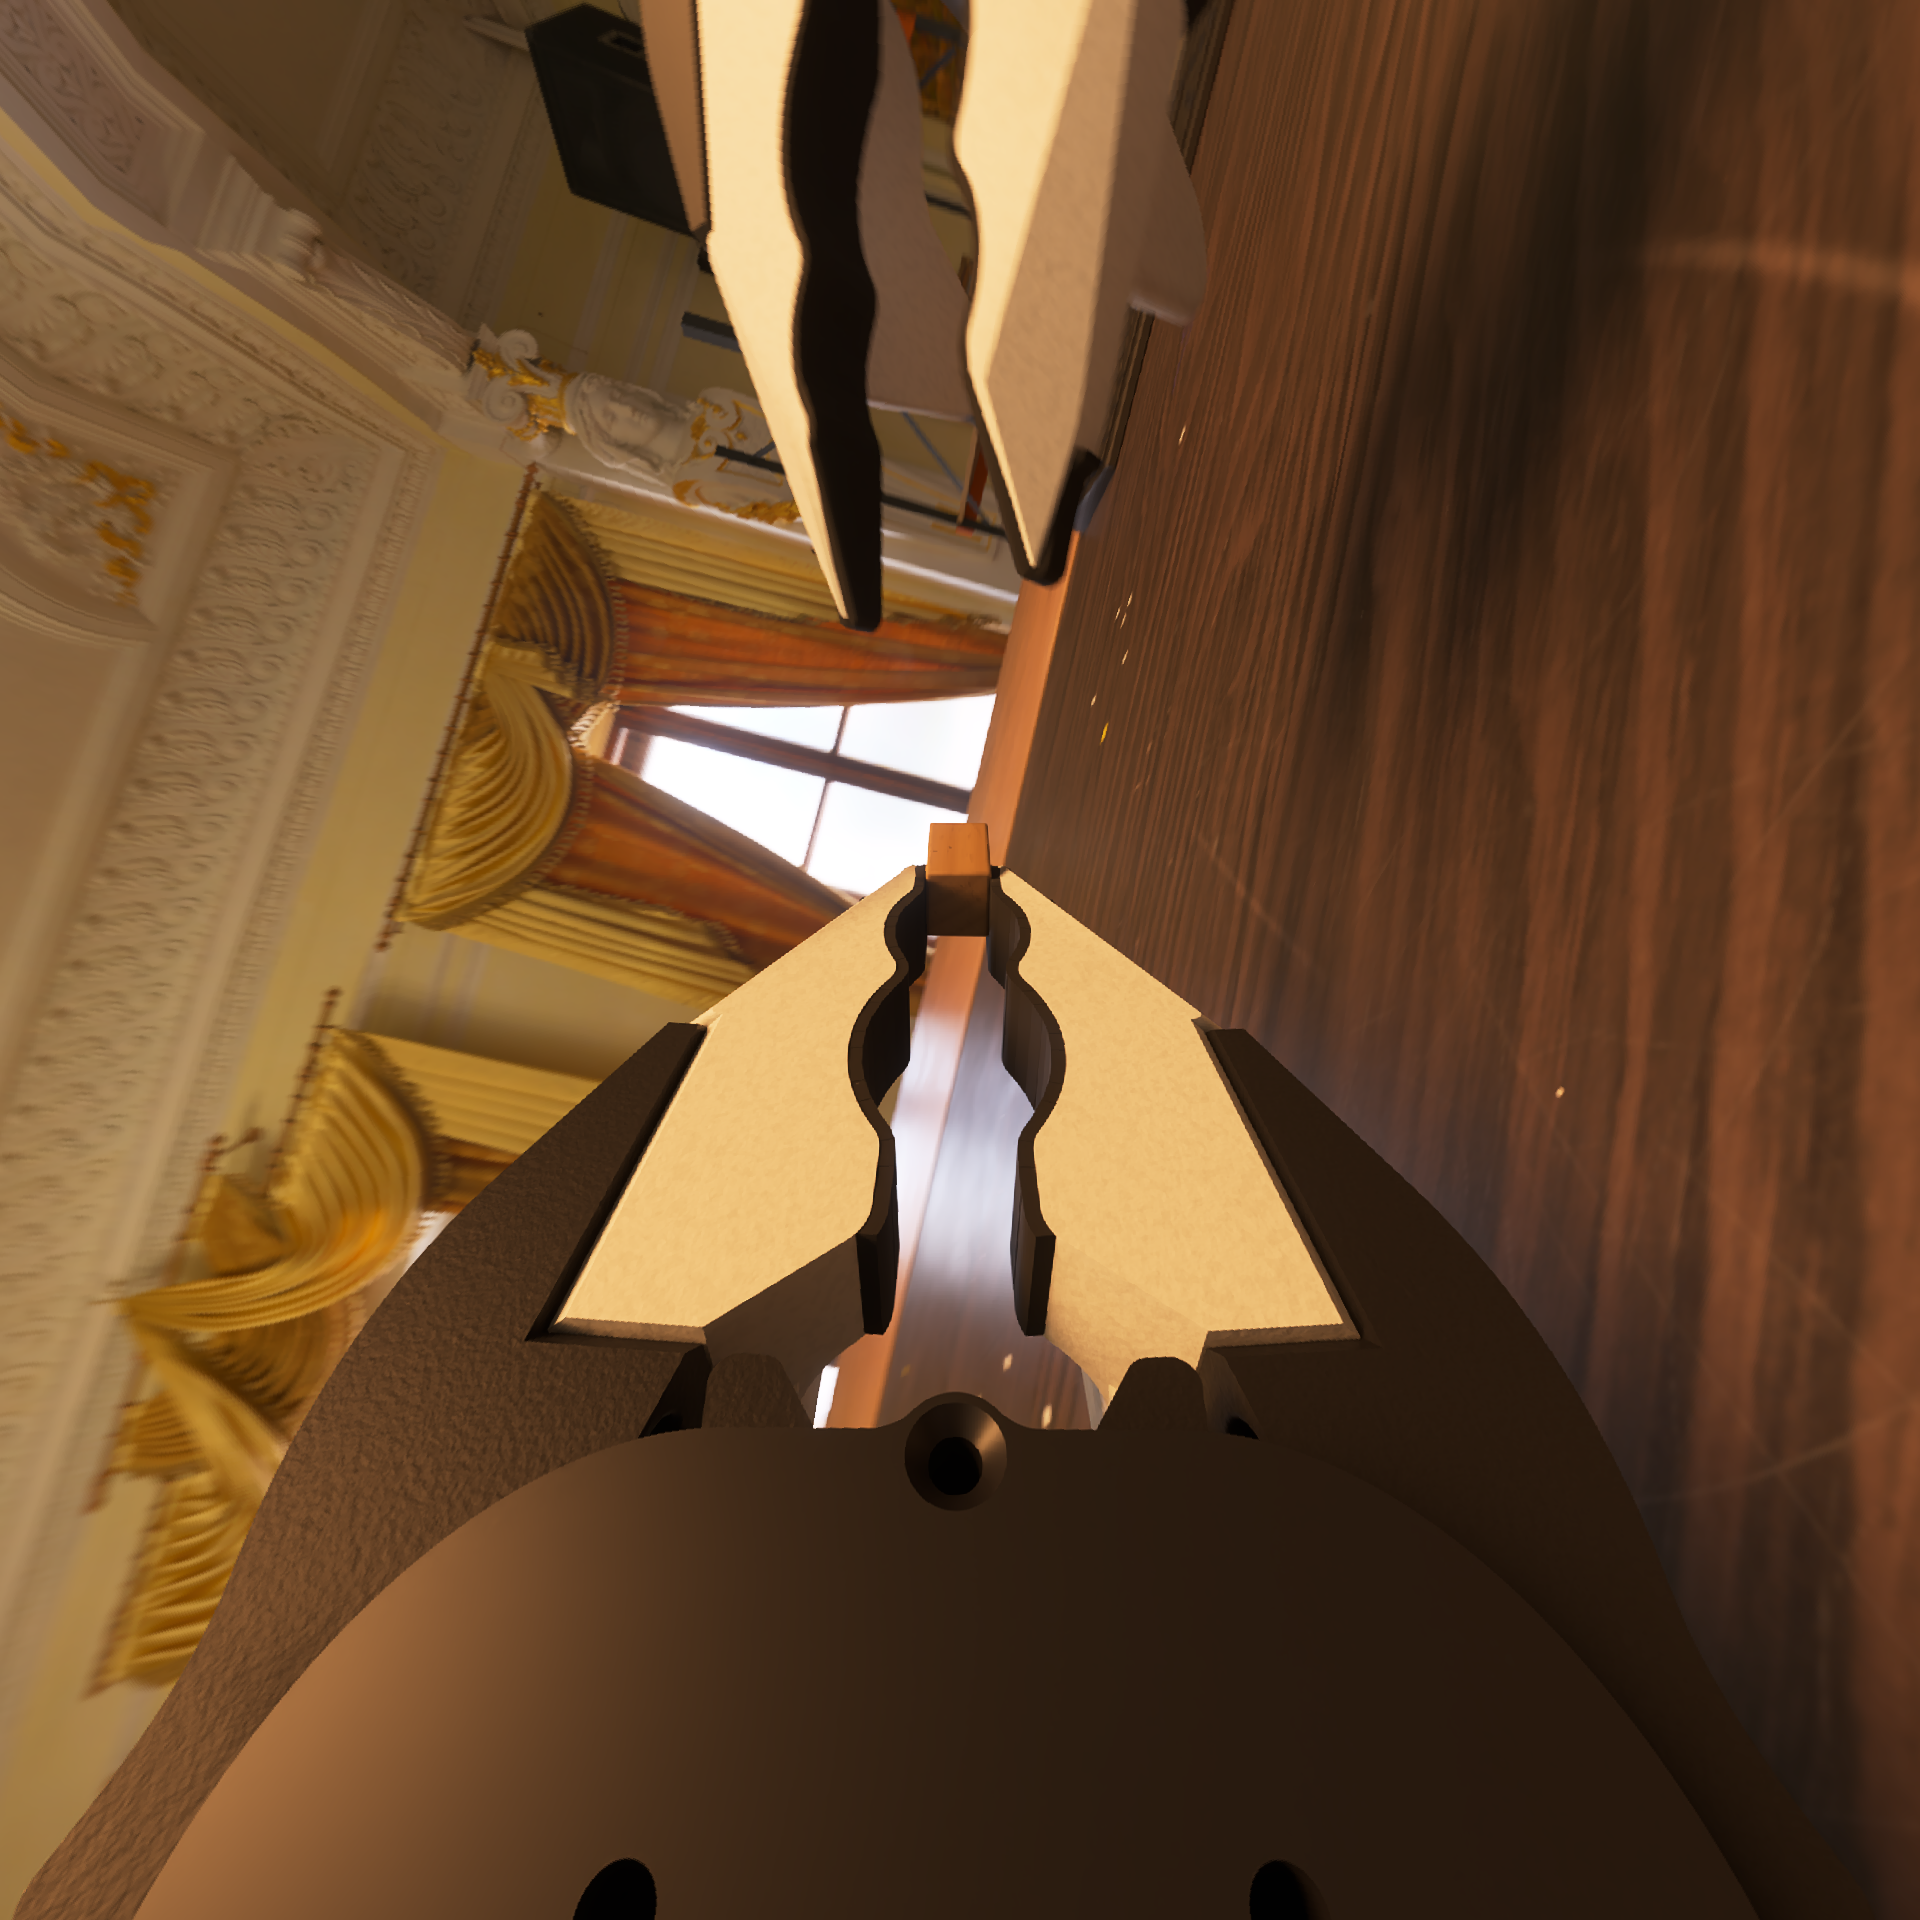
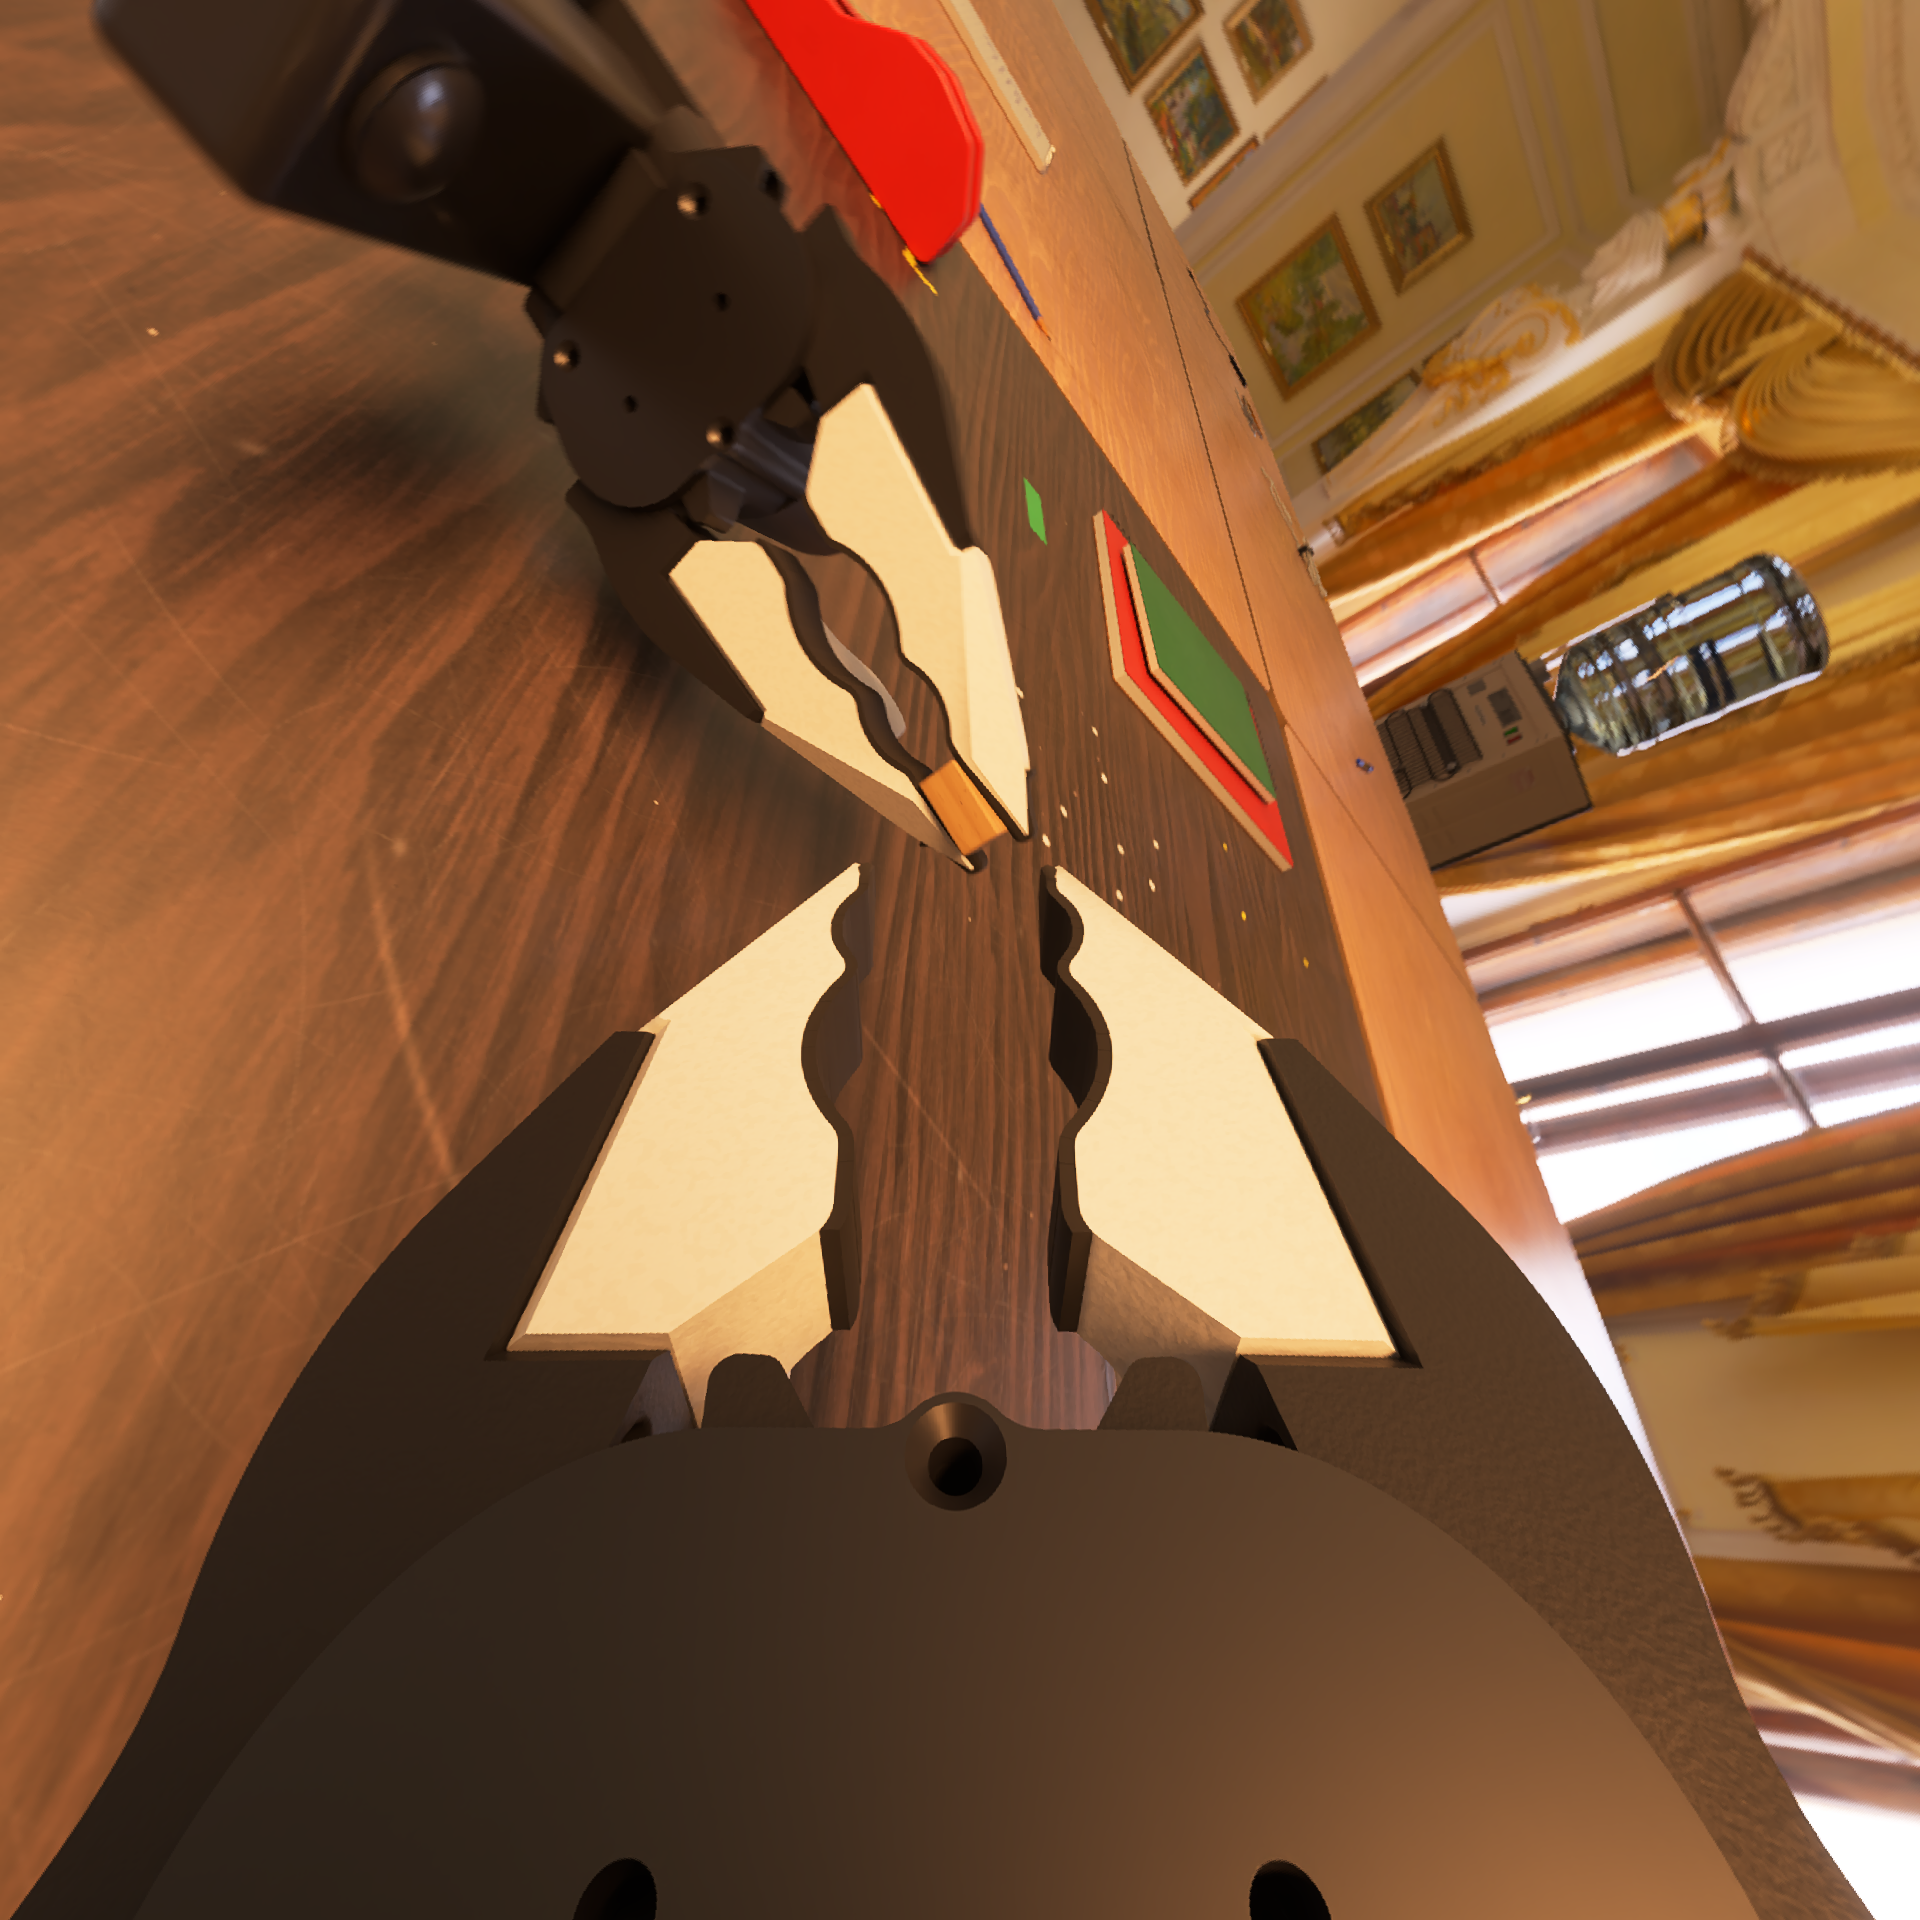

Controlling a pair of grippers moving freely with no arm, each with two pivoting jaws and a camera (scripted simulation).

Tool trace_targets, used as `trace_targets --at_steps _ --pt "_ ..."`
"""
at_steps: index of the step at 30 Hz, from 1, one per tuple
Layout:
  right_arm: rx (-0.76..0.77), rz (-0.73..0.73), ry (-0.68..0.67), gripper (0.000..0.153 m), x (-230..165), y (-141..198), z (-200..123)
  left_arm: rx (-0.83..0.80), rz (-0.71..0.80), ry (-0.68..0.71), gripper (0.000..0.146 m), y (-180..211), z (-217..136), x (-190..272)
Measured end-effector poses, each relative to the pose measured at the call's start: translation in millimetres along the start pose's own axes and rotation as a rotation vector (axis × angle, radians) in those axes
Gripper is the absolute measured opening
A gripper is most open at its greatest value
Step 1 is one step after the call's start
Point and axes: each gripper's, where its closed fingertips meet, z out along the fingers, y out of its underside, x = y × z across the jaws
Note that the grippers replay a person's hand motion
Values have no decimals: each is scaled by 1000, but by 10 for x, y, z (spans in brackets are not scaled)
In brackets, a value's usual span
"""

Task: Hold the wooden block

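Observation:
The wooden block is small and tan, and it sits between the tips of my left gripper, which is shut on it. In the right wrist view the left gripper holds the block just over the dark wooden table. I cannot tell whether the block touches the table. My right gripper is open and empty, its tips a short way from the block and pointing at it. It also shows in the left wrist view, open, facing the left gripper.
On the table beyond the block lie a red and green flat board, a small green piece, a red object, a blue pencil and a ruler. The table edge runs to the right. A water dispenser stands beyond it.

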Motion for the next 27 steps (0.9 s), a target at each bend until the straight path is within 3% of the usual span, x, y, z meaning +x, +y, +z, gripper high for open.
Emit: trace_targets --at_steps 6,16,22,27 --pt "10 143 61 35 197 117 -91 -77 35 -36 10 147 28 -27" --pt "23 340 335 24 649 274 -187 -124 -25 -42 10 264 59 -40" --pt "3 333 479 14 805 338 -261 -110 9 -27 10 231 60 9" --pt "-14 333 510 10 819 379 -253 -120 13 -25 10 251 74 22"
